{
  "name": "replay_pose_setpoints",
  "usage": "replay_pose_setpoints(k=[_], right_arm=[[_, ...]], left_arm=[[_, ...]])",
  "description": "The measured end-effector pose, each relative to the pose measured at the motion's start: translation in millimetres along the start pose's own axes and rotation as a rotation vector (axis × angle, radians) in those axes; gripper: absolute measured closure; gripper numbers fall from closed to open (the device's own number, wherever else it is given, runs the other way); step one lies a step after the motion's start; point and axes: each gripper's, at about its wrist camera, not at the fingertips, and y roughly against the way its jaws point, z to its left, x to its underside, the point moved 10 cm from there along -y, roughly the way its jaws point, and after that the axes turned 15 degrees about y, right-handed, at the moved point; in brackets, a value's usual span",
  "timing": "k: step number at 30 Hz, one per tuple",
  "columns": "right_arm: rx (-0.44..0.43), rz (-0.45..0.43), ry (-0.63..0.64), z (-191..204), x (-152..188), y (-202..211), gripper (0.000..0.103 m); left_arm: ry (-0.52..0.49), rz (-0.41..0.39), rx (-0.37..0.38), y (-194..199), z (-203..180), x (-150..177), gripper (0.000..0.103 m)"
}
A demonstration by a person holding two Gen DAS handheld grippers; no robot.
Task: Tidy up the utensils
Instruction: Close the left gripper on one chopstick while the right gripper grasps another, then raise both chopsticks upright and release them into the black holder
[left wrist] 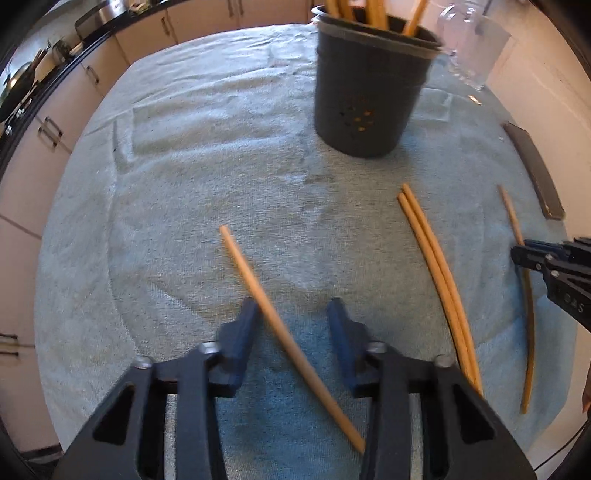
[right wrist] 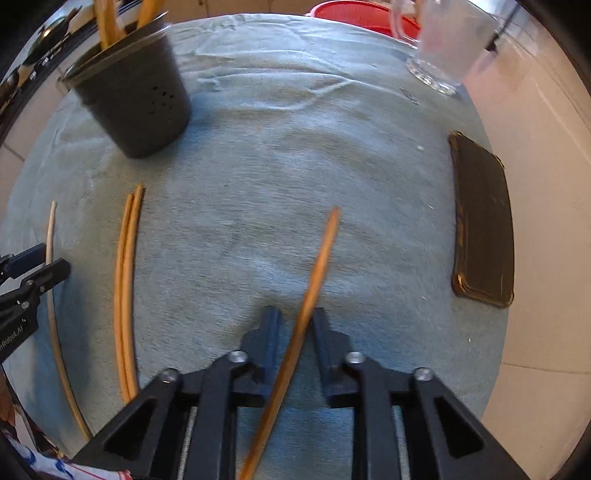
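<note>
A: Left gripper, state of the fingers?

B: Spread wide. A pale chopstick runs diagonally through the gap, lying on the blue-grey towel. It passes just by the left finger; whether they touch cannot be told. It stands clear of the right finger.

A: Moving right across the towel?

B: A pair of chopsticks lies side by side, touching along their length, between the two grippers. Beyond them is a single chopstick, and the right gripper's tips sit over it in the left wrist view.

A: Right gripper?

B: Its own camera shows the fingers set narrowly apart, with that chopstick rising slantwise between them. The frame is blurred, so whether the pads press it cannot be told.

A: Containers?

B: One dark utensil holder, upright on the towel at the far side, perforated low on its wall. Several chopsticks stand in it, their tops cut off by the frame; no count is possible. A clear glass mug stands at the far right edge of the towel; contents cannot be made out. Behind it is part of a red basin, interior hidden.

A: Anything further right?

B: A dark phone, flat on the towel's right edge, well apart from the chopsticks.
</note>
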Motion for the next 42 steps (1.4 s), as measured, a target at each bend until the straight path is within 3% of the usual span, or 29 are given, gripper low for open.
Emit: replay_pose_setpoints(k=[1, 2, 7, 15, 22, 27, 31, 36, 42], right_arm=[[0.018, -0.004, 0.026, 4, 0, 1, 0.092], [0.036, -0.013, 0.048, 6, -1, 1, 0.093], [0.03, -0.093, 0.049, 11, 3, 9, 0.096], [-0.039, -0.381, -0.008, 37, 18, 72, 0.096], [0.001, -0.576, -0.033, 48, 31, 123, 0.096], [0.024, -0.707, -0.068, 40, 27, 165, 0.096], [0.056, -0.799, -0.084, 34, 15, 193, 0.096], [0.037, -0.867, -0.098, 28, -14, 217, 0.096], [-0.004, -0.988, -0.142, 14, -76, 249, 0.096]], left_arm=[[-0.01, -0.006, 0.017, 2, -1, 3, 0.093], [-0.002, 0.004, 0.048, 3, -1, 6, 0.097], [0.033, -0.076, 0.104, 28, 12, 8, 0.097], [0.038, -0.301, 0.208, 111, 15, 13, 0.097], [0.019, -0.477, 0.228, 166, 13, 15, 0.097], [0.046, -0.554, 0.261, 194, 15, 7, 0.097], [0.081, -0.62, 0.292, 217, 14, -10, 0.097], [0.146, -0.671, 0.358, 244, 13, -44, 0.097], [0.186, -0.78, 0.388, 274, -2, -112, 0.097]])
